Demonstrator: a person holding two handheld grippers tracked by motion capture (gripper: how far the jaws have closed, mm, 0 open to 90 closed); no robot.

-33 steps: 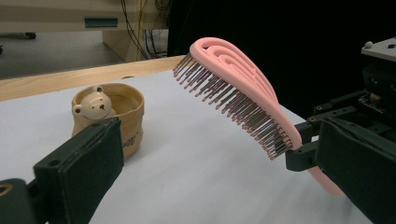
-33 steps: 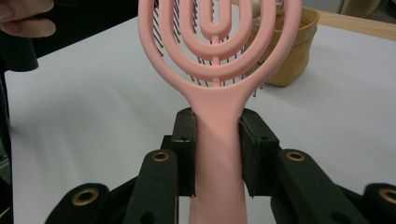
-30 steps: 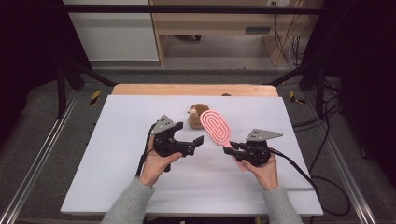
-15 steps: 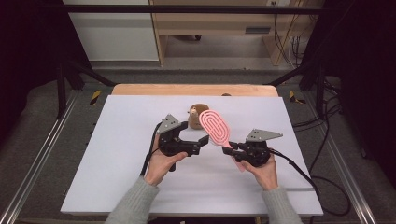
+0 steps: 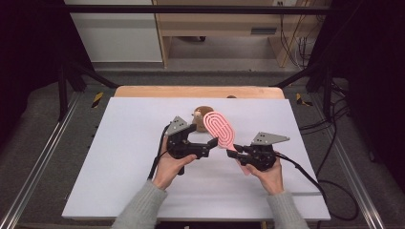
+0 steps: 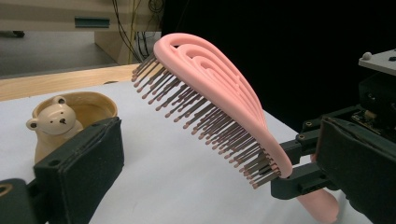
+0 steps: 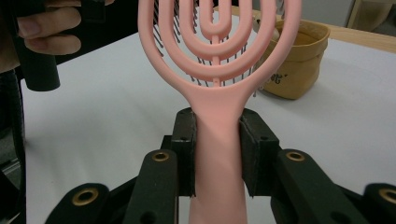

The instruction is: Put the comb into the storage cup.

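A pink hairbrush (image 5: 220, 129) with an open looped head is held up over the table. My right gripper (image 5: 237, 151) is shut on its handle (image 7: 217, 154), with a pad on each side, and the head tilts up and away. In the left gripper view the bristles (image 6: 205, 116) face down toward the left jaw. My left gripper (image 5: 212, 145) is open, its jaws level and pointing right, close under the brush head without touching it. A tan bear-shaped cup (image 5: 202, 115) stands upright on the white tabletop (image 5: 129, 143) just behind the brush.
The bear cup (image 6: 70, 119) is empty and sits near the wooden back edge (image 5: 200, 91). Cables trail from both grippers, one over the table's right side (image 5: 305, 174). A hand holds each gripper from the near edge. Metal rails flank the table.
My left gripper has shifted a little to the right, closer to the brush head. The right gripper and brush have stayed put.
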